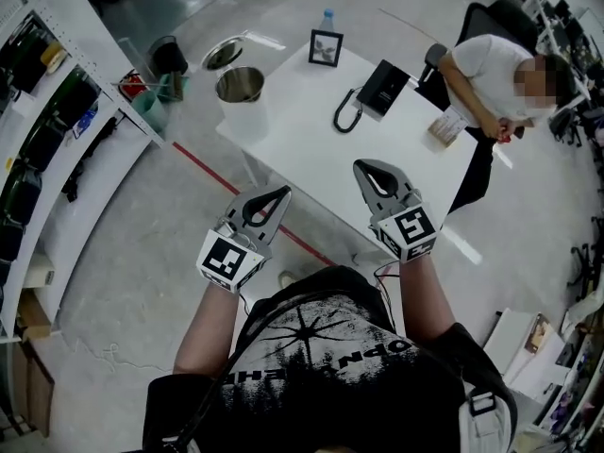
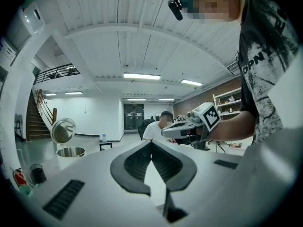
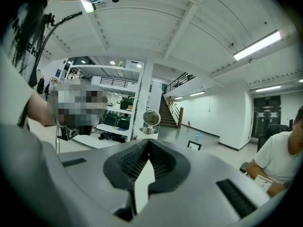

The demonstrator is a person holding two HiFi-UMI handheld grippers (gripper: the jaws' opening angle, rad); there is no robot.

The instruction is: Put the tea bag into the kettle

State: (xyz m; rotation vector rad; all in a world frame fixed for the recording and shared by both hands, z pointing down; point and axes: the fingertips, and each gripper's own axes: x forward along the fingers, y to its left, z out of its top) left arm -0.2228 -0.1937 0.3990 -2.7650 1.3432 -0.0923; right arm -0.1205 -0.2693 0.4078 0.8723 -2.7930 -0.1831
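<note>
While the left gripper (image 1: 282, 193) and right gripper (image 1: 361, 165) are held with jaws together and empty and no tea bag can be made out, the kettle (image 1: 241, 88) at the desk (image 1: 302, 140) corner could be knocked by a hasty reach.

In front of you stands a white tabletop (image 1: 311, 140). On its far corner you see a small black picture frame (image 1: 326, 48), standing upright, and just beyond it a water bottle (image 1: 327, 19) with a blue cap. A black telephone (image 1: 382, 90) lies nearer to the right edge, with its black cord (image 1: 345, 116) looped beside it. A person in a white shirt (image 1: 491, 69) sits at that side. At your left are white shelves (image 1: 57, 140), and a red line (image 1: 212, 173) crosses the floor.
</note>
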